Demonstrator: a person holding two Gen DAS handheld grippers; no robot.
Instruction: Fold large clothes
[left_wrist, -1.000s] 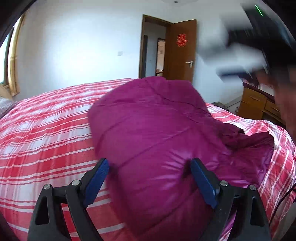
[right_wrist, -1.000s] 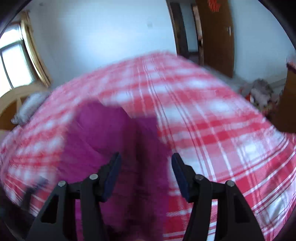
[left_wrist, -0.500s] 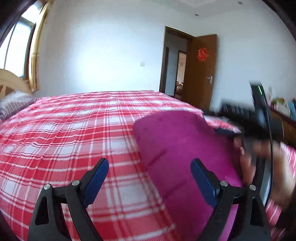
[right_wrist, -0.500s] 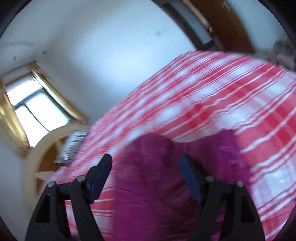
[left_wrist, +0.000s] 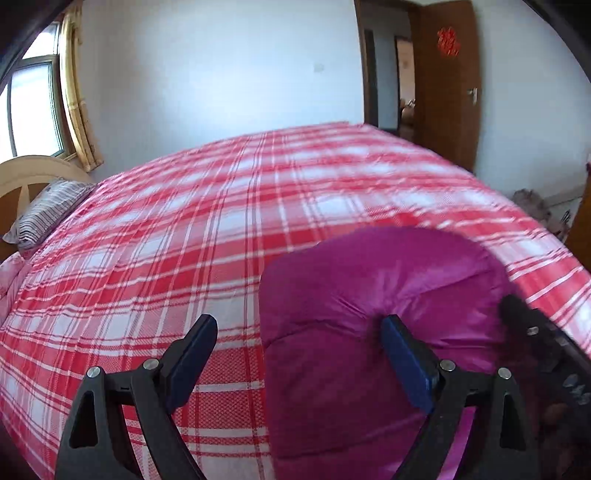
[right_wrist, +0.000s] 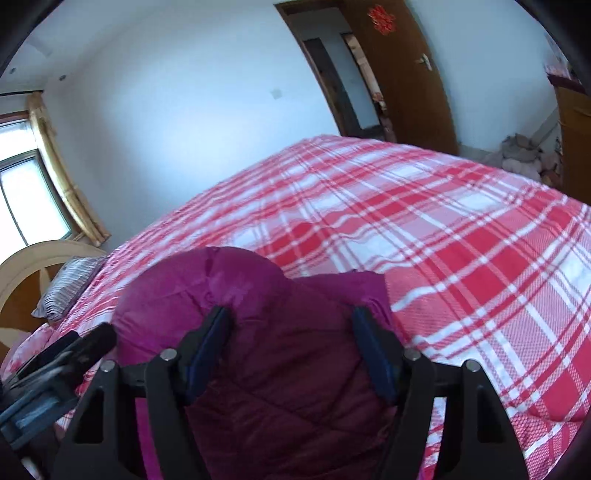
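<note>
The padded magenta coat (left_wrist: 373, 317) lies bunched on the plaid bed (left_wrist: 207, 229), toward its near edge. Our left tongs (left_wrist: 297, 354) stand wide, one pad nudging the coat's side, nothing gripped. Our right tongs (right_wrist: 293, 345) straddle a thick fold, jaws closing. We should let them bite deep before lifting, and keep the fold's edges square.

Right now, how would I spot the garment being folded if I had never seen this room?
Find the big bed with the red and white checked cover. On its near side lies a puffy magenta jacket, shiny and quilted, bundled into a mound. It is the only plain-coloured thing on the cover; the striped grey pillow sits away by the headboard.
</note>
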